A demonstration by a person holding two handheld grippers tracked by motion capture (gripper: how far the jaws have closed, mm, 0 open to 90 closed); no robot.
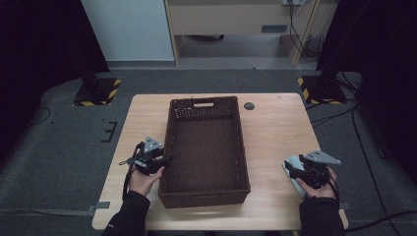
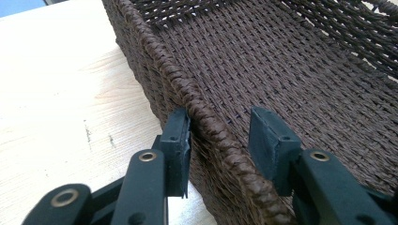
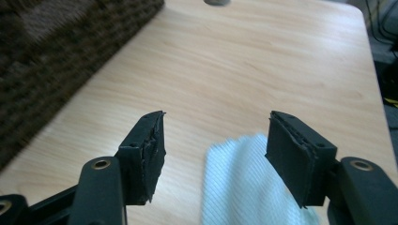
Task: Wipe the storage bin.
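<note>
A dark brown woven basket (image 1: 204, 197) stands empty in the middle of the wooden table (image 1: 275, 128). My left gripper (image 1: 164, 158) sits at its left wall. In the left gripper view the jaws (image 2: 220, 117) straddle the braided rim (image 2: 164, 65): the outer pad (image 2: 178, 140) touches the rim and the inner pad (image 2: 267, 136) stands off it, so the gripper is open. My right gripper (image 1: 290, 169) is open near the table's right edge. Its jaws (image 3: 218, 119) hang wide just over a pale blue cloth (image 3: 244, 183), which lies flat on the table (image 1: 296, 186).
A small dark round cap (image 1: 249, 105) lies on the table behind the basket's right corner, its grey disc (image 3: 216, 2) also at the top of the right gripper view. Two stands with yellow-black striped bases (image 1: 98, 91) flank the table on the floor. Bare wood lies between basket and cloth.
</note>
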